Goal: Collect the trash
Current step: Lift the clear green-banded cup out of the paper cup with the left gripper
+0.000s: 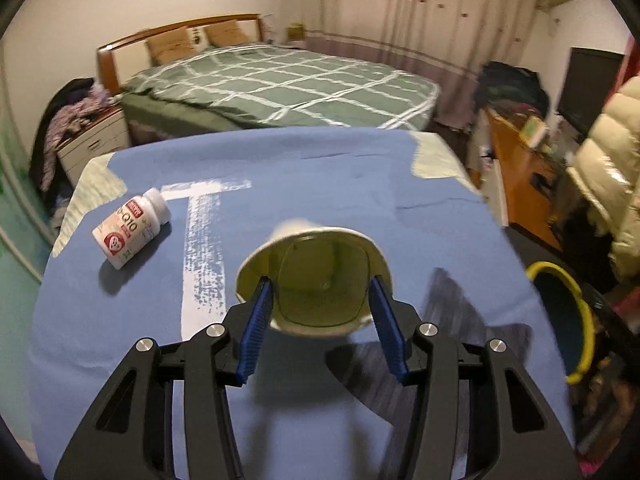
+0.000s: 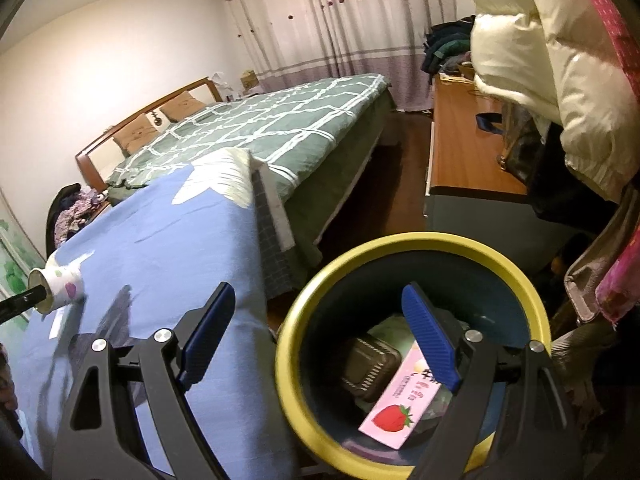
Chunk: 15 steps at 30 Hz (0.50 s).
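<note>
- Our left gripper (image 1: 320, 300) is clamped on a paper cup (image 1: 316, 276): both blue pads press its rim, and its open mouth faces the left wrist camera.
- The right wrist view shows that cup (image 2: 60, 284) as white with coloured dots, lying tilted; whether its base touches the blue cloth (image 2: 160, 240) we cannot tell.
- A white pill bottle (image 1: 130, 232) lies on its side on the cloth, well to the left of the cup, near a painted white T-shaped mark (image 1: 202, 248).
- Our right gripper (image 2: 316, 336) is spread wide with nothing between its fingers; it hangs over the edge of the table and the trash bin (image 2: 288, 344).
- The bin, dark inside with a yellow rim, stands on the floor just beside the table's right edge. In the left wrist view, only part of its rim (image 1: 576, 312) shows.
- Inside the bin, we see a dark plastic tray (image 2: 368, 364) and a pink carton with a strawberry picture (image 2: 400, 404).
- Between cup and bin lies open cloth, crossed by the grippers' shadows.
- Beyond the table stands a bed with a green checked cover (image 1: 280, 84), with curtains (image 1: 420, 12) behind it.
- To the right, a wooden desk (image 2: 464, 152) carries clutter, and a cream puffer jacket (image 2: 540, 52) hangs close above the bin.
- A bedside drawer unit heaped with clothes (image 1: 84, 128) sits to the left of the bed.
</note>
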Motion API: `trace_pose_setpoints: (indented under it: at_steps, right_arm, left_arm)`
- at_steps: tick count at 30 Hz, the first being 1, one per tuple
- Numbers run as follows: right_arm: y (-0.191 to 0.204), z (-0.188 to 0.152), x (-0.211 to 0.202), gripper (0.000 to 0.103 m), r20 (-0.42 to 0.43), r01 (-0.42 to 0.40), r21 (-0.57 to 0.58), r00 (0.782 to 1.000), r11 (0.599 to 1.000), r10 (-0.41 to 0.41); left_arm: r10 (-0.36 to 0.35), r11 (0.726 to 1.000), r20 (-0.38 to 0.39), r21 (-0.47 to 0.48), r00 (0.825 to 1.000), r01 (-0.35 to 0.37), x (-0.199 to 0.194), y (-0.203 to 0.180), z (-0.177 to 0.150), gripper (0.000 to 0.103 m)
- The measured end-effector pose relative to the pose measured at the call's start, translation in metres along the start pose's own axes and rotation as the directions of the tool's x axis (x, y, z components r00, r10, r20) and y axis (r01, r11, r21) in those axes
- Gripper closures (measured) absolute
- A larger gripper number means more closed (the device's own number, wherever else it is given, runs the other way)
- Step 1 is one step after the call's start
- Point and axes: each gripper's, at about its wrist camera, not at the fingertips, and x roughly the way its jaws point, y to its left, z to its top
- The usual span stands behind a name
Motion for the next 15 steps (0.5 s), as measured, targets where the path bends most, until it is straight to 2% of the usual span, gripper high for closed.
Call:
trace_pose_setpoints:
  at_steps: [7,15]
  right_arm:
    - [0.027,0.005,-0.011,0.022,0.021,-0.038,-0.048,0.999,0.998,0.039]
    - [0.040,0.004,-0.011,0.022,0.007,-0.049,-0.070,0.999,0.996,0.050]
  left_arm:
    - [-0.054,0.998,0.039,0.048,0.998,0.052,-0.041,-0.007,0.002,0.055]
    - [-0.100,0.994,0.079,0.046,0.992,0.096,-0.070,-0.004,0.001,0.055]
